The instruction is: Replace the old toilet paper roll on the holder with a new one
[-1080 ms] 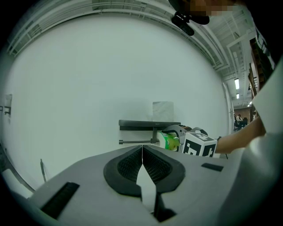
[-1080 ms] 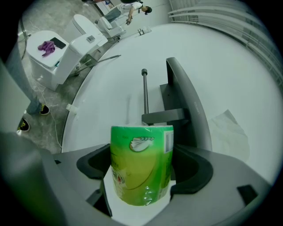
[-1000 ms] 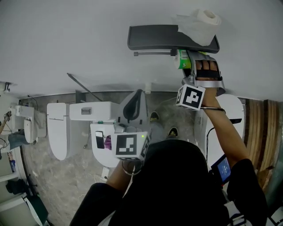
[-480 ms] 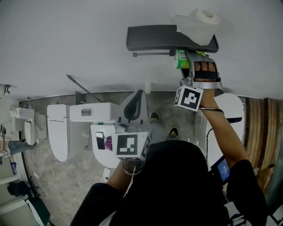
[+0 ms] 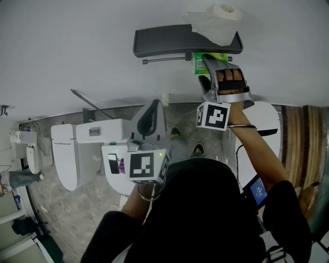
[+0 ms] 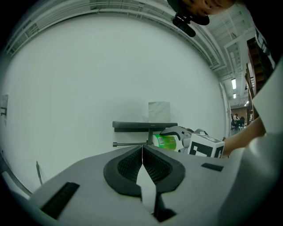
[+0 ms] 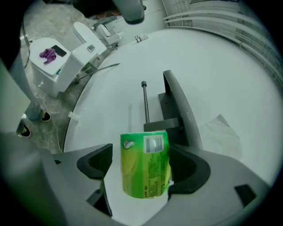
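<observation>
Two tools are showing in the head view. The right tool (image 5: 211,63) is pointing toward one o'clock and gripping a green-wrapped roll (image 5: 197,65) directly under the dark holder (image 5: 164,41) on the white wall (image 5: 77,51), at the near end of the holder's rod (image 5: 164,60). A white paper roll (image 5: 222,13) with a loose sheet is sitting on top of the holder at twelve o'clock. The left tool (image 5: 153,108) is pointing up near the centre, with a toilet (image 5: 97,136) at its nine o'clock.

In the left gripper view, that tool's (image 6: 142,149) jaws are pressing together with nothing between them. The holder (image 6: 132,125) and the green-wrapped roll (image 6: 164,141) are showing ahead, between twelve and one o'clock.

In the right gripper view, the jaws of the right tool (image 7: 140,159) are standing partly apart and clamping the green-wrapped roll (image 7: 143,174) upright. The rod (image 7: 145,101) is running away toward twelve o'clock just beyond it, and the white paper's sheet (image 7: 221,134) is lying at three o'clock.
</observation>
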### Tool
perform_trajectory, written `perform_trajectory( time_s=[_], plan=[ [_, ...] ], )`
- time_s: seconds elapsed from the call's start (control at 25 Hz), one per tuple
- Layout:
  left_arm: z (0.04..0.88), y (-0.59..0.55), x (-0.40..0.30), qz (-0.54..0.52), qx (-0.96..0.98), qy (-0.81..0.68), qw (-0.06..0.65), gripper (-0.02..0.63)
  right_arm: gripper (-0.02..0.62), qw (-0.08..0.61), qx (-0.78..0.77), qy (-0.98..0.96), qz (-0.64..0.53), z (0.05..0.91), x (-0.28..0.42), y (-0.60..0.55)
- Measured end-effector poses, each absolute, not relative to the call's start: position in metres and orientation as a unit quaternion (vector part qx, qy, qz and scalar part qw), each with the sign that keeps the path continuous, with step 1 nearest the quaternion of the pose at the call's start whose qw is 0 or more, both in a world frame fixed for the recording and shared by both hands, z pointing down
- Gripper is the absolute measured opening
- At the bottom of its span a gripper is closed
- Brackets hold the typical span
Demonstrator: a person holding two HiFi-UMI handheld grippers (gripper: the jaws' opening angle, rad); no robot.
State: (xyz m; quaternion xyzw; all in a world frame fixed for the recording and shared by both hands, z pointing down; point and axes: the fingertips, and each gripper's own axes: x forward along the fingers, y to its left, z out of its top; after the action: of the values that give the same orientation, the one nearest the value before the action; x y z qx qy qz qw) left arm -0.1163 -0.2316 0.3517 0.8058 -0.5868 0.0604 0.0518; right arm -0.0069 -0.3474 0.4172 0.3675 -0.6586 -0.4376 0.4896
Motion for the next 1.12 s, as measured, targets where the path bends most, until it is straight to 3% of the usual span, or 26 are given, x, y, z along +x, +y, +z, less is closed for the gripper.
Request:
perform_trajectory(
  time_s=[0.28, 0.68, 0.84, 1.12],
  plan=[
    [0.353, -0.234, -0.1, 0.06, 0.817, -0.572, 0.046, 0.023, 0.399, 0.404, 0.315, -0.756, -0.406, 0.387, -0.01, -0.296],
    [0.347, -0.23, -0.072, 0.06, 0.832, -0.55, 0.04, 0.023, 0.387, 0.279, 0.396, -0.824, -0.294, 0.297, 0.066, -0.255],
    [0.345, -0.228, -0.062, 0.061, 0.838, -0.542, 0.037, 0.023, 0.222, 0.208, 0.452, -0.825, -0.267, 0.261, 0.109, -0.248],
    [0.338, -0.223, -0.042, 0.048, 0.847, -0.529, 0.031, 0.023, 0.103, 0.106, 0.534, -0.824, -0.158, 0.248, 0.188, -0.238]
  ],
)
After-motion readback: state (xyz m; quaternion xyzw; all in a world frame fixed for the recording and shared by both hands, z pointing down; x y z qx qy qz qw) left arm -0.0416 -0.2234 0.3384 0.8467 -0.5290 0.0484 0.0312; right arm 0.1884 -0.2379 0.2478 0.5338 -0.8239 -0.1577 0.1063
